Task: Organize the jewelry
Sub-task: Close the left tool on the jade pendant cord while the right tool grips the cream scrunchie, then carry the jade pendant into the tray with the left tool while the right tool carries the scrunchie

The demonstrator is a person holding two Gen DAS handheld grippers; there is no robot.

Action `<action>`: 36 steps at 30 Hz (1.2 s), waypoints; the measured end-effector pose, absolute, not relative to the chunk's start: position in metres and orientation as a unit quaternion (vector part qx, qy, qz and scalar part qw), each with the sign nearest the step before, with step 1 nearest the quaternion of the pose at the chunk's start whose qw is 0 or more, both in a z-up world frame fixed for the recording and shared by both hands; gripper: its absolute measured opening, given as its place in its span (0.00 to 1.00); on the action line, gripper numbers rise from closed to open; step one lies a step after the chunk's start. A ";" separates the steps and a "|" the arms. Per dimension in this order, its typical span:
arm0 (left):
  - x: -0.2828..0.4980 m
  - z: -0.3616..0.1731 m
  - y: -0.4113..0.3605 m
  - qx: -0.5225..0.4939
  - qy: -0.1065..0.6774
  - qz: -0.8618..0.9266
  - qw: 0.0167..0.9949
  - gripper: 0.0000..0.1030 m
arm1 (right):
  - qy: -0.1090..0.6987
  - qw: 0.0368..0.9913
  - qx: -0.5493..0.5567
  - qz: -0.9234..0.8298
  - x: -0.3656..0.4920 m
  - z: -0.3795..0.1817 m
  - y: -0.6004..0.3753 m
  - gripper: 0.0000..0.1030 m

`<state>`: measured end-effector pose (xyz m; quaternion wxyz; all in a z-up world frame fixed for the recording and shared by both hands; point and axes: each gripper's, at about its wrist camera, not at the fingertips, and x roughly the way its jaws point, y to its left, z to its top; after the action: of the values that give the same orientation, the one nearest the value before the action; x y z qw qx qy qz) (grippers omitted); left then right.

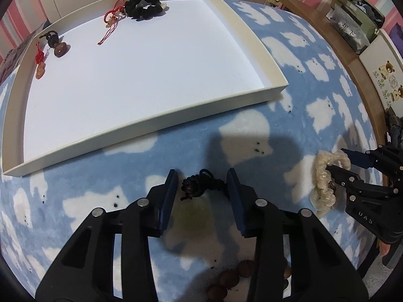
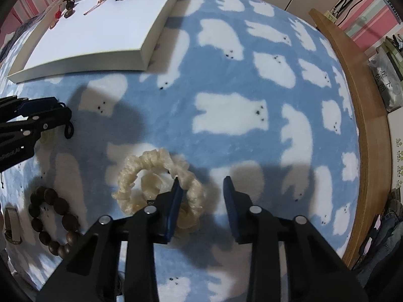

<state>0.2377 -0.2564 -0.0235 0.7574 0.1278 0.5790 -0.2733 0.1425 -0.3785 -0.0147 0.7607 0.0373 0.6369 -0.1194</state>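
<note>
A white tray [image 1: 191, 112] lies on a blue blanket with white bears and holds a black scrunchie [image 1: 142, 5], a red-cord charm [image 1: 110, 22], a brown gourd pendant [image 1: 59, 47] and a small red charm [image 1: 39, 65]. My left gripper [image 1: 201, 178] is open, its fingers on either side of a black cord pendant [image 1: 199, 186] on the blanket. My right gripper [image 2: 201, 182] is open, its left finger inside a cream scrunchie [image 2: 141, 168], whose right side lies between the jaws. A brown bead bracelet [image 2: 50, 221] lies on the blanket to the left.
The tray [image 2: 141, 52] sits far left in the right wrist view. A wooden bed edge [image 2: 365, 125] borders the blanket at right, with bags and boxes [image 1: 357, 22] beyond. A strap with a buckle [image 2: 11, 224] lies near the bracelet.
</note>
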 end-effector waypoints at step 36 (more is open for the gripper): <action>0.296 0.065 -0.172 0.056 0.526 -0.249 0.812 0.22 | 0.539 0.834 0.034 -0.114 0.236 0.084 -0.333 0.08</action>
<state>0.2962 -0.1724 0.0645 0.8115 0.0559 0.5257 -0.2490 0.2355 -0.3326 0.0838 0.8336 0.0337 0.5395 -0.1137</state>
